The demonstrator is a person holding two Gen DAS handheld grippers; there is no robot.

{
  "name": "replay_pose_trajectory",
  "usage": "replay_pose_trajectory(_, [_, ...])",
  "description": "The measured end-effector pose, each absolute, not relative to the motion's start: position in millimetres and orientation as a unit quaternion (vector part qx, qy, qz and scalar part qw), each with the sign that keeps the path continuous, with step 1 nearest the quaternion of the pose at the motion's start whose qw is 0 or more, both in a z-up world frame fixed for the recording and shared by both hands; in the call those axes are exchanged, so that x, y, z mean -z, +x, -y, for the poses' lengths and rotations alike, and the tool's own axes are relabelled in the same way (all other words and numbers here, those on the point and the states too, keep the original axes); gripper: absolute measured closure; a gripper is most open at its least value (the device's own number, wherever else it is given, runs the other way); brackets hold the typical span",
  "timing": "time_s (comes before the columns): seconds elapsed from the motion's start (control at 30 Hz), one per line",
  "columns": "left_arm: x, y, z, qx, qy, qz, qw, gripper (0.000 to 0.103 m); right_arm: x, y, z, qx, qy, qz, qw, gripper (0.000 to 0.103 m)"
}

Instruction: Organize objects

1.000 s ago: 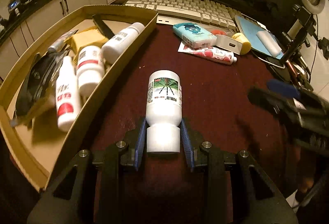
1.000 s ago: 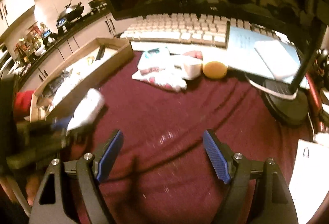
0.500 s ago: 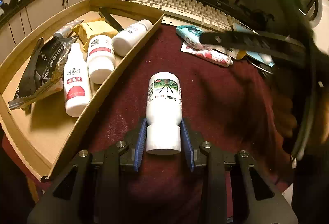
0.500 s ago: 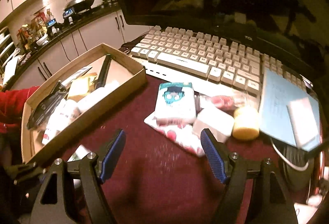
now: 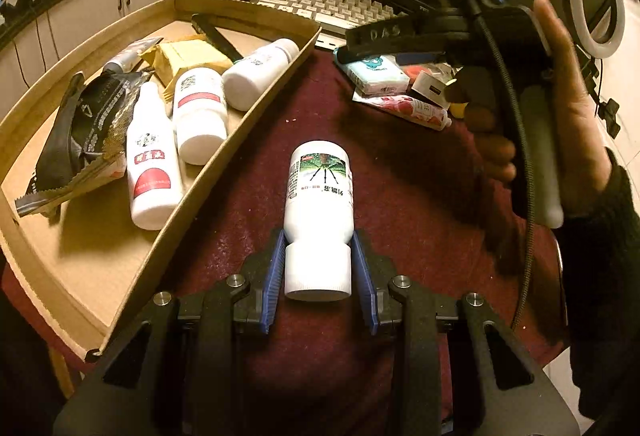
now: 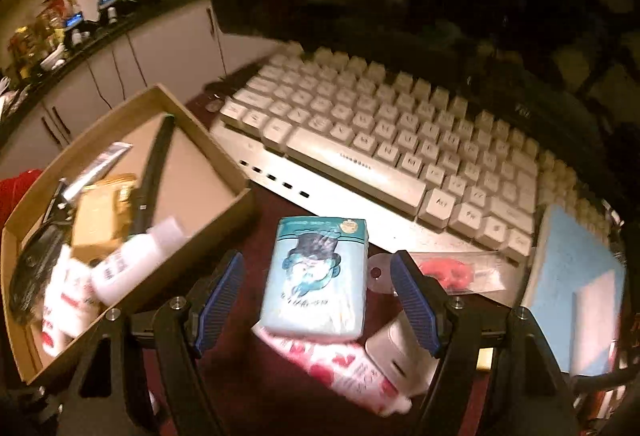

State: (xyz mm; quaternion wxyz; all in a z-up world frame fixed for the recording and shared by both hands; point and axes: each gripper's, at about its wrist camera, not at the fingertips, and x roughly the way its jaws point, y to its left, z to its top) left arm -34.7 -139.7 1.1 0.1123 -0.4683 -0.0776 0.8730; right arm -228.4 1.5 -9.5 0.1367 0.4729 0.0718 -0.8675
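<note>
A: What has the left gripper (image 5: pixel 319 268) got?

B: Its ribbed blue pads (image 5: pixel 274 272) pinch the smooth cap end of a white plastic bottle (image 5: pixel 319 202). The bottle points away over the dark red cloth (image 5: pixel 400 172), label up, just right of the box (image 5: pixel 208 152).

A: And the right gripper (image 6: pixel 316 300)?

B: Spread wide, holding nothing. A soft pale-blue tissue pack (image 6: pixel 316 276), rectangular with a cartoon print, lies between its fingers; I can't tell whether either pad touches it.

A: What's round the pack?

B: It rests on a white tube (image 6: pixel 344 372) with a red pattern. A small white block (image 6: pixel 400 352) sits by the right finger, and a clear packet (image 6: pixel 460 268) with red inside lies just beyond, before the keyboard (image 6: pixel 400 140).

A: The box?

B: Shallow brown cardboard, left of both. It holds three white bottles (image 5: pixel 200 108) lying flat, a crinkly black foil bag (image 5: pixel 92 128), a yellow packet (image 5: pixel 188 56) and a long black strip (image 5: pixel 218 40).
</note>
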Motion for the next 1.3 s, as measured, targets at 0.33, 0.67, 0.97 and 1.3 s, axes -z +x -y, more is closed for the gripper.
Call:
replay_pose_trajectory(0.33, [-2.0, -29.2, 139.9, -0.874, -0.47, 0.075, 0.096, 0.07, 18.2, -202.7, 0.1, 0.866, 0.474, -0.078, 0.14, 0.054])
replay_pose_trajectory(0.67, [-6.7, -16.1, 141.3, -0.879, -0.462, 0.086, 0.087, 0.07, -2.3, -117.6, -29.7, 0.878, 0.45, -0.001, 0.16, 0.054])
replay_pose_trajectory(0.97, [-32.4, -3.8, 156.6, -0.894, -0.427, 0.109, 0.079, 0.071, -18.7, -90.5, -31.6, 0.882, 0.436, 0.018, 0.179, 0.054])
replay_pose_trajectory(1.3, [-25.4, -3.8, 149.6, -0.892, -0.439, 0.078, 0.073, 0.073, -26.8, -83.5, -17.3, 0.885, 0.42, 0.018, 0.199, 0.054])
